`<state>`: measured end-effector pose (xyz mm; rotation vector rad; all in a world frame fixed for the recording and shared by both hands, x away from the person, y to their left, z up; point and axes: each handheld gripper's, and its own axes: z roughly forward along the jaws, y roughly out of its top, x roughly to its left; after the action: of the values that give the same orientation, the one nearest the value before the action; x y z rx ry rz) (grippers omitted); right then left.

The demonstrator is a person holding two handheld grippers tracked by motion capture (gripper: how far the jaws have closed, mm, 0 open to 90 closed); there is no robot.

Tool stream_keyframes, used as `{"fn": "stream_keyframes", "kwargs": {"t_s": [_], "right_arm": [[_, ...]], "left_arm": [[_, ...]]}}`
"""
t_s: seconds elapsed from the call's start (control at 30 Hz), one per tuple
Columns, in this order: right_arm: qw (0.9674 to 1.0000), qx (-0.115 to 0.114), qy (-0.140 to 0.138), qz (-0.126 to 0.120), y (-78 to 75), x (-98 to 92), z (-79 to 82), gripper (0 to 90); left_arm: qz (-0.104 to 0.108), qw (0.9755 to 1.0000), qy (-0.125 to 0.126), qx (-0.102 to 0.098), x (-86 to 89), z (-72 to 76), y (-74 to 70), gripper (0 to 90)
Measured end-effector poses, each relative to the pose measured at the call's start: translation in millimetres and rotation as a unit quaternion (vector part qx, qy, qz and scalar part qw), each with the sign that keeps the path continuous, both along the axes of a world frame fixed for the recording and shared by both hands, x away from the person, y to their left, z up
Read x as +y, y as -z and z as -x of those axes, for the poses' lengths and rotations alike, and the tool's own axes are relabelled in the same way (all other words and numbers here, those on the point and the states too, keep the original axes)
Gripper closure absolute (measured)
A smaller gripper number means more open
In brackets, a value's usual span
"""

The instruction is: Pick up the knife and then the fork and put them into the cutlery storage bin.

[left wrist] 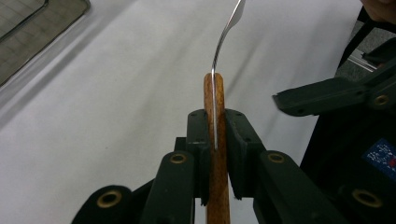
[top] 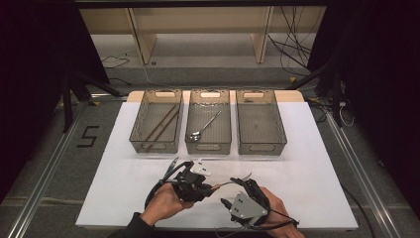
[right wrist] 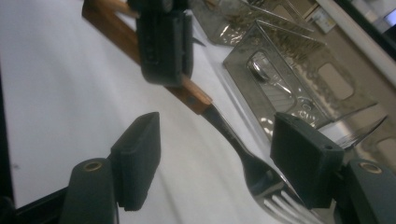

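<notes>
A fork with a wooden handle (left wrist: 217,154) and a steel neck (left wrist: 223,39) is held level above the white mat. My left gripper (left wrist: 217,135) is shut on the handle, and in the high view it (top: 207,186) sits near the front of the table. The fork (top: 224,184) points right toward my right gripper (top: 238,184). In the right gripper view the steel neck and tines (right wrist: 275,198) lie between that gripper's (right wrist: 219,156) two pads, which stand wide apart and do not press on it. The left gripper (right wrist: 163,42) clamps the wooden handle (right wrist: 191,95) beyond.
Three mesh trays stand in a row at the back of the white mat (top: 114,178). The left tray (top: 133,135) holds brown chopsticks (top: 162,123), the middle tray (top: 208,148) a spoon (top: 204,126), and the right tray (top: 261,148) nothing. Shelving and cables lie beyond the table.
</notes>
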<state>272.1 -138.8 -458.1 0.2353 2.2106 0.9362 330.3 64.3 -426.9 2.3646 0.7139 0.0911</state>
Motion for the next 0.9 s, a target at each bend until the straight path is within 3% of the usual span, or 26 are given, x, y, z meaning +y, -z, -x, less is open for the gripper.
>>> {"fn": "stream_keyframes", "kwargs": {"t_s": [0.13, 0.2, 0.33, 0.57, 0.7, 0.9], "right_arm": [[0.9987, -0.031, -0.004, 0.041, 5.9, 6.6, 3.0, 36.7], [0.9964, -0.052, -0.007, 0.067, 9.0, 9.6, 4.0, 38.3], [0.9926, -0.076, -0.007, 0.094, 15.0, 14.5, 6.8, 42.1], [0.9813, -0.127, -0.024, 0.143, 19.4, 19.0, 8.9, 49.9], [0.9763, -0.141, -0.029, 0.162, 21.3, 21.4, 10.2, 53.3], [0.9731, -0.147, -0.031, 0.175, 25.1, 23.0, 11.4, 59.1]], "left_arm": [[-0.002, 1.0000, 0.007, 0.006, -2.8, 0.9, 0.9, 80.5], [-0.004, 0.9999, 0.010, 0.008, -4.0, 1.1, 1.6, 80.5], [-0.005, 0.9998, 0.015, 0.011, -5.7, 0.8, 1.2, 80.5], [-0.008, 0.9996, 0.023, 0.018, -7.0, 0.4, -0.1, 80.5], [-0.005, 0.9994, 0.024, 0.024, -8.7, 0.1, 0.6, 80.4], [-0.008, 0.9991, 0.030, 0.028, -10.5, -0.3, 0.9, 80.4]]}}
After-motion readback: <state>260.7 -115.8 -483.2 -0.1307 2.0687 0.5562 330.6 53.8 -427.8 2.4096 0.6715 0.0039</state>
